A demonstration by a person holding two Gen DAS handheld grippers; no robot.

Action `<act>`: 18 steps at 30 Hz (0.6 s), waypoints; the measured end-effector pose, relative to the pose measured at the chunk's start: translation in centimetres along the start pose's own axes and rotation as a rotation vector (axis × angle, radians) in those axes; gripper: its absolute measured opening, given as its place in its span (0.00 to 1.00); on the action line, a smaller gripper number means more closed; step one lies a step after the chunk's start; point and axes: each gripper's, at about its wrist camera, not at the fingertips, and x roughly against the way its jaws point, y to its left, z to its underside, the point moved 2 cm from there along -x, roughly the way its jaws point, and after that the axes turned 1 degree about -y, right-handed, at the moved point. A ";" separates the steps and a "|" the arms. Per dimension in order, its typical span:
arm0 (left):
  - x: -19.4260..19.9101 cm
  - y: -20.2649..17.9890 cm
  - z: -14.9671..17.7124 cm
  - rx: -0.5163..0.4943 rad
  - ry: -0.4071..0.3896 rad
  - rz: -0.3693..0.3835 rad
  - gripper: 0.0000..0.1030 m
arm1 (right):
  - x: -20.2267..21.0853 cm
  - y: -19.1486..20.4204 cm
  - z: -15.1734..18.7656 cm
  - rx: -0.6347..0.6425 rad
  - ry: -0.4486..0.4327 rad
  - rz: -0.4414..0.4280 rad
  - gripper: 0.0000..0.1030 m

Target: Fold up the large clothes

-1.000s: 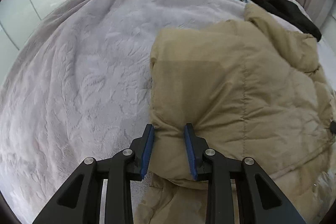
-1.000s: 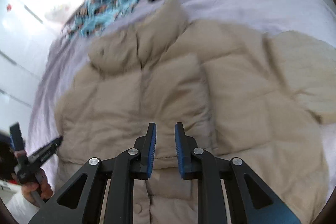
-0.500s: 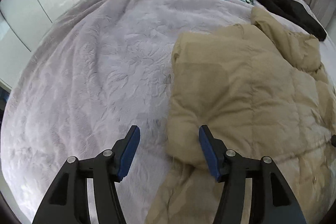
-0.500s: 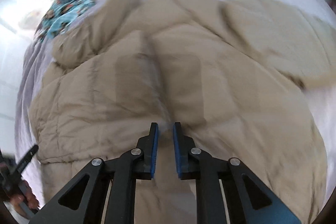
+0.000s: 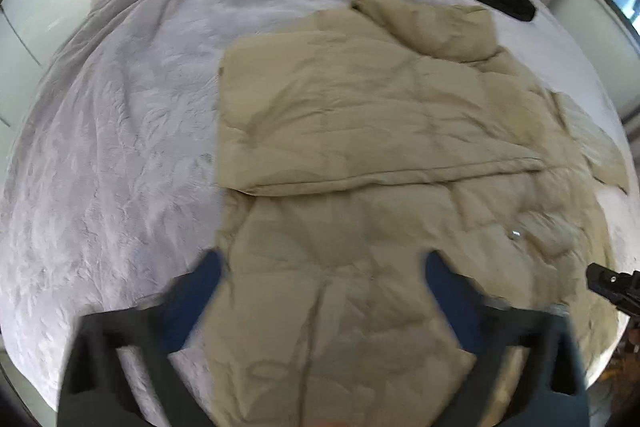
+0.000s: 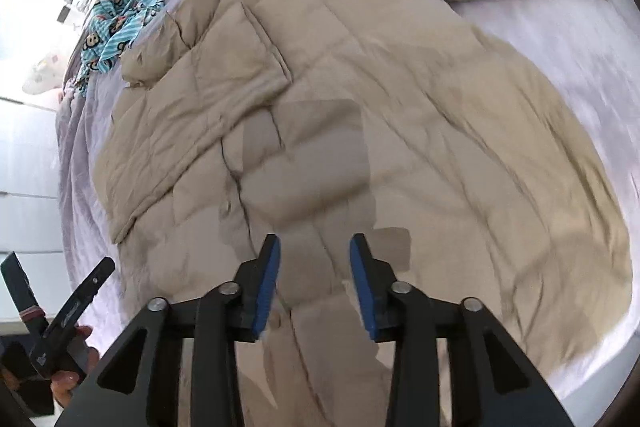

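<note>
The left tongs were pinching the edge of the tan puffy coat a moment ago. Now they are spread wide and hold nothing, so they have let the folded part go. The right tongs were almost shut before. Now they are spread too, with nothing between them, just above the coat.

I think one fold is done, and a new grab comes next.

The coat lies on the gray bed, in the middle and right of the left view. One side is folded over the middle like a big flap. It looks thick and squishy. Other clothes sit at the top of the frame.
</note>
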 end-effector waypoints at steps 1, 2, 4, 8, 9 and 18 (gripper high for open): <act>0.4 -0.6 0.3 -0.023 -0.001 0.010 1.00 | 0.5 -0.2 0.4 -0.011 0.000 -0.005 0.51; 0.6 -1.2 0.6 -0.045 0.007 0.011 1.00 | 0.8 -0.5 0.8 -0.015 -0.004 -0.008 0.53; 0.8 -2.5 1.0 -0.083 0.020 -0.003 1.00 | 1.6 -1.0 1.0 -0.017 -0.015 -0.010 0.58; 1.1 -4.6 1.0 -0.101 0.037 -0.015 1.00 | 2.2 -2.5 0.0 -0.032 -0.014 -0.030 0.62; 1.2 -5.3 0.9 -0.101 0.037 -0.023 1.00 | 2.3 -2.9 -0.3 -0.034 -0.014 -0.039 0.63; 1.0 -14.1 0.0 -0.031 0.053 -0.104 1.00 | 3.2 -9.1 -6.7 -0.017 0.011 -0.159 0.78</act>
